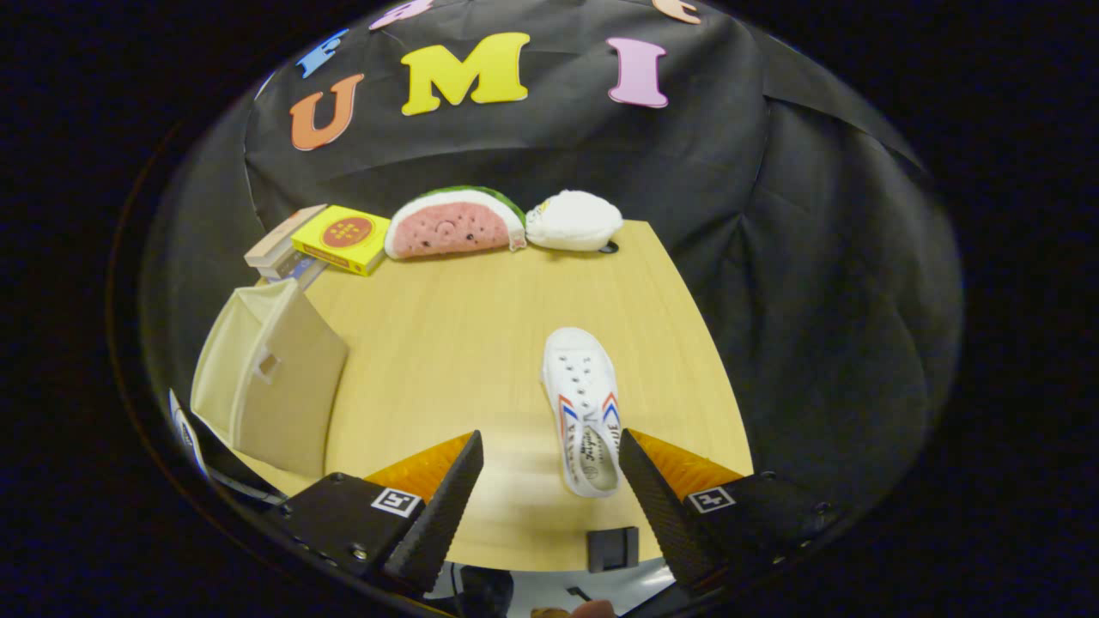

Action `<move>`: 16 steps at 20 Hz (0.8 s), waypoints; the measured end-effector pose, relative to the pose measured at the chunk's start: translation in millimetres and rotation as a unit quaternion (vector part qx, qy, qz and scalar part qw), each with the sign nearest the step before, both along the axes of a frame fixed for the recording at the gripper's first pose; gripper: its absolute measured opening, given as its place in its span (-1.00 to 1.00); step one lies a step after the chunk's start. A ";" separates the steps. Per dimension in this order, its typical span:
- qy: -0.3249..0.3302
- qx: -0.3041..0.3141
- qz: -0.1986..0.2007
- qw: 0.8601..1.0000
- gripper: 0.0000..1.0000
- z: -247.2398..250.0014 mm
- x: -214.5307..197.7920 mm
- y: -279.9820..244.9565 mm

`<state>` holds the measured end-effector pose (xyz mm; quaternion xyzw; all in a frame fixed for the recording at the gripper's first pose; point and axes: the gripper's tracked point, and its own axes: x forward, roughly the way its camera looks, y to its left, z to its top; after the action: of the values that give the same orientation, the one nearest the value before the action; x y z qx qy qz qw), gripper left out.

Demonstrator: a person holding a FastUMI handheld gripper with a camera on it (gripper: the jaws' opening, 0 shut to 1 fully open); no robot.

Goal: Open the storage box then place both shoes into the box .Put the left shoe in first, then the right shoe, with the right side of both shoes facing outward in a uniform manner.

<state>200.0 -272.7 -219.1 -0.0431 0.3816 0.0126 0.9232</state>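
My gripper [549, 446] hangs above the near edge of the wooden table [446, 343] with its fingers spread wide and nothing held between them; bare tabletop shows in the gap. Below the fingers, at the table's near edge, sits a small dark block [613, 549], partly over the rim. Just inside my right finger [661, 506] lies a white shoe [584, 408] with red and blue stripes on its sides, sole down, its heel opening toward me and its toe pointing away across the table; the heel end sits right beside that finger's tip, though I cannot tell whether they touch. Off to the left of my left finger [438, 515], at the table's left edge, stands the cream storage box [275, 378], its flat panel with a small square cutout facing the tabletop; I cannot tell from here how far it stands open. Well beyond the shoe, along the far edge of the table, a row of things lines up against the black cloth wall [558, 154]: a yellow box with a red circle [342, 239] resting on a stack of books [279, 249] at the left, a plush watermelon slice [453, 225] beside it with its pink face toward me, and a white plush lump [573, 221] touching the watermelon's right end.
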 end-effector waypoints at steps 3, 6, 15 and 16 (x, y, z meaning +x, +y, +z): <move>0.031 -0.027 0.006 0.999 0.93 -34.0 17.1 -36.8; 0.054 -0.045 0.013 0.997 0.93 -58.6 35.8 -58.9; 0.136 0.004 0.051 0.989 0.84 -94.7 76.6 -58.7; 0.143 0.014 0.056 0.988 0.79 -95.9 79.0 -56.6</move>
<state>279.0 -329.3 -315.0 -0.0489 0.5065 0.0757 0.8575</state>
